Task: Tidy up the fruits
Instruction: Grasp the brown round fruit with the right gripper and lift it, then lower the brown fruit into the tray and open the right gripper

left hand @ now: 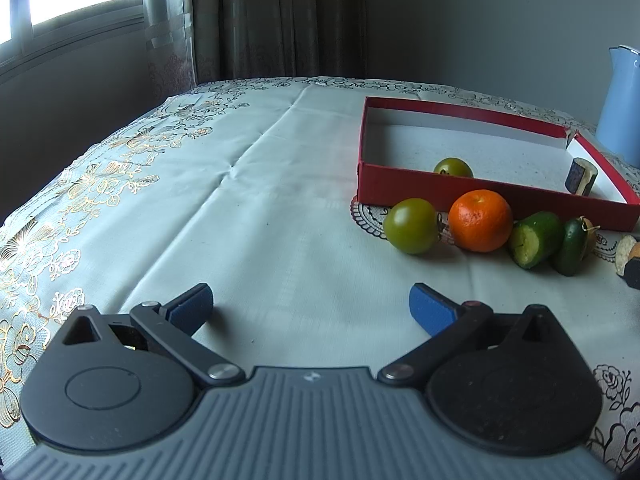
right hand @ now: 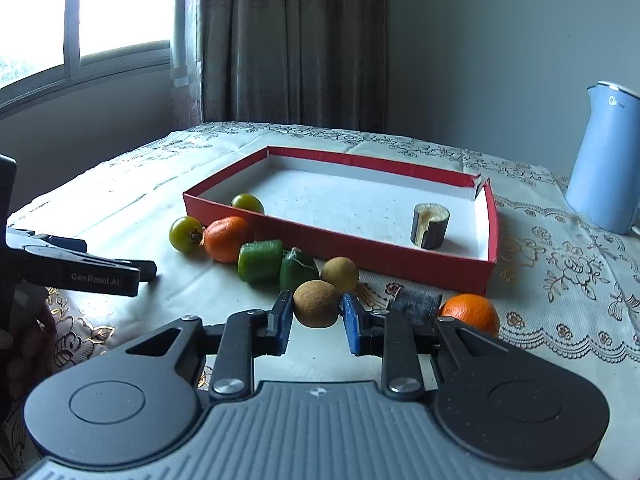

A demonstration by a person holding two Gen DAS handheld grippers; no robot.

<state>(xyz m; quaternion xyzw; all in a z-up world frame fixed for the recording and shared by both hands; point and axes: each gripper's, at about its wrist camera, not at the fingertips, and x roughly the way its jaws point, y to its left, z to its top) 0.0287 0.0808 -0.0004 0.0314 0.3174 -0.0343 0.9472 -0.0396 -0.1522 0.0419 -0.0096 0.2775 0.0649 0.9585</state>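
Counted across both views: two green tomatoes, one inside the red box [right hand: 484, 216] at its 9 o'clock corner [right hand: 247, 203] and one outside on the bench [right hand: 160, 208] by that corner [right hand: 185, 234]; two oranges, one beside the outer tomato [right hand: 227, 238], one at 3 o'clock of the right hand-held gripper [right hand: 471, 313]; two green cucumber pieces [right hand: 260, 265] [right hand: 298, 275] touching each other; two brown round fruits, one free [right hand: 340, 274], one clamped [right hand: 316, 309]; two dark-skinned cut chunks, one upright in the box [right hand: 430, 226], one flat behind the right finger [right hand: 416, 306]; one blue kettle [right hand: 604, 160]. Right hand-held gripper [right hand: 316, 322] clamped on the nearer brown fruit, blue pads [right hand: 285, 320] pressed to both sides. Left hand-held gripper [left hand: 311, 310] spread wide, nothing between, above bare cloth at 7 o'clock of the fruit row. Seen only from the right wrist: second orange, flat dark chunk, both brown fruits whole, left gripper's side. Left wrist view: only a clipped brown edge at 3 o'clock.
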